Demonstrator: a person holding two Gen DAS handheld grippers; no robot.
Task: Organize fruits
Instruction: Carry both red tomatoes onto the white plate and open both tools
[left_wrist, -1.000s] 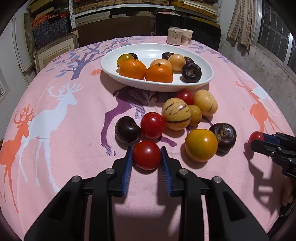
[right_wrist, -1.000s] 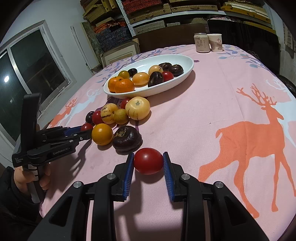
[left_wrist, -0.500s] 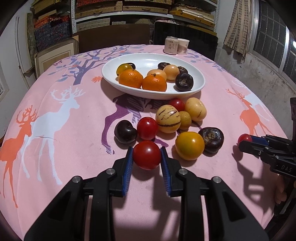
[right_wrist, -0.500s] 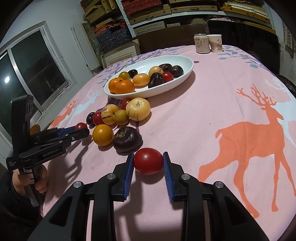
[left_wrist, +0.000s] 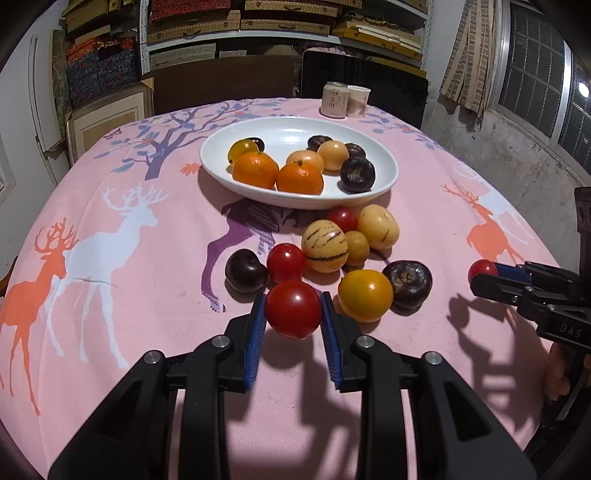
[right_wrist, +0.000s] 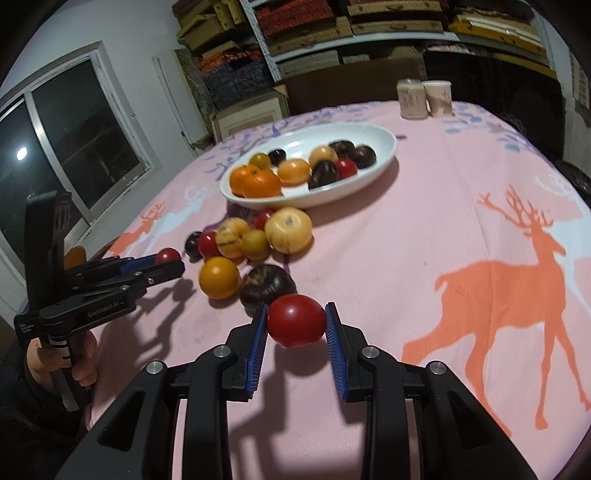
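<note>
On the pink cloth (left_wrist: 155, 317), each ribbed-padded gripper (left_wrist: 293, 314) (right_wrist: 295, 325) clamps a glossy round tomato (left_wrist: 293, 309) (right_wrist: 295, 320).

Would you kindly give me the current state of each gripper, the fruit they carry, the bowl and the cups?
left gripper: shut on a red tomato, clear of the cloth.
right gripper: shut on another red tomato.
white bowl: upright, partly filled with fruit.
loose fruits: clustered on the tablecloth beside the bowl.
two cups: upright, side by side.
</note>
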